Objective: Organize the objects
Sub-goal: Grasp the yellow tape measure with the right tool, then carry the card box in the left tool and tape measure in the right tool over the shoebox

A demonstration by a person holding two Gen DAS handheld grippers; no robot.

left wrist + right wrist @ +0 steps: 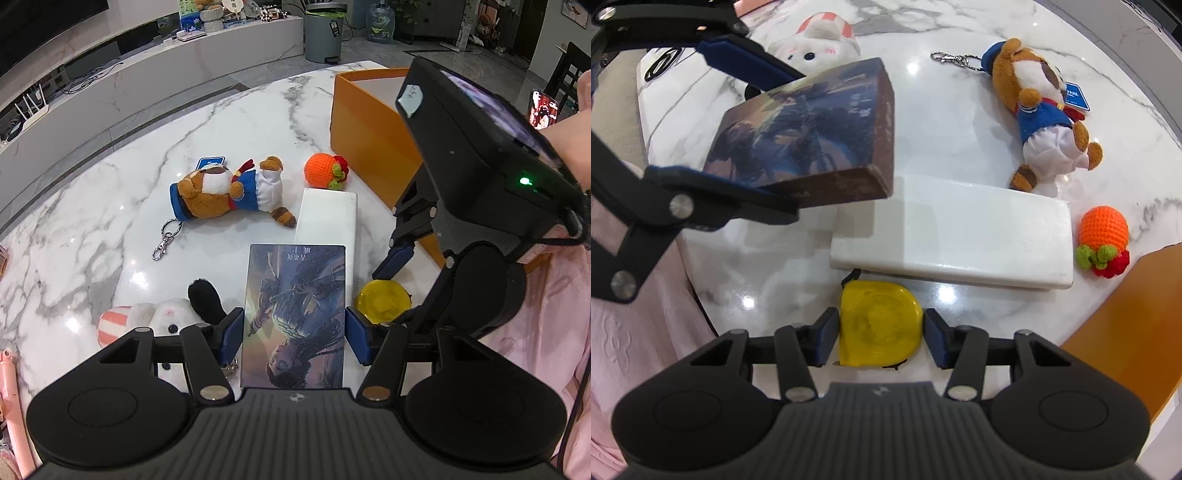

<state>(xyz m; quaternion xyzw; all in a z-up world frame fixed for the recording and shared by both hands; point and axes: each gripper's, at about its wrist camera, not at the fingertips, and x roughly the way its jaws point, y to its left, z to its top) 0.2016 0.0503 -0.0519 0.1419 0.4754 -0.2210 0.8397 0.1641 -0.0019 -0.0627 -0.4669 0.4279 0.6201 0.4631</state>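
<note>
My left gripper (293, 332) is shut on a flat box with a dark illustrated cover (295, 317), its blue pads pressing both long sides. The right wrist view shows this illustrated box (809, 129) lifted above the marble table (942, 122). My right gripper (881, 336) points down at a yellow tape measure (879, 328) lying on the table, with a pad against each side of it. In the left wrist view the yellow tape measure (384, 302) lies under the right gripper's fingers (397, 258).
A white oblong box (960, 236) lies just beyond the tape measure. A brown bear keychain plush (229, 188), an orange crochet fruit (325, 171) and a white plush with a striped hat (147, 321) lie around. An open orange box (369, 136) stands at the right.
</note>
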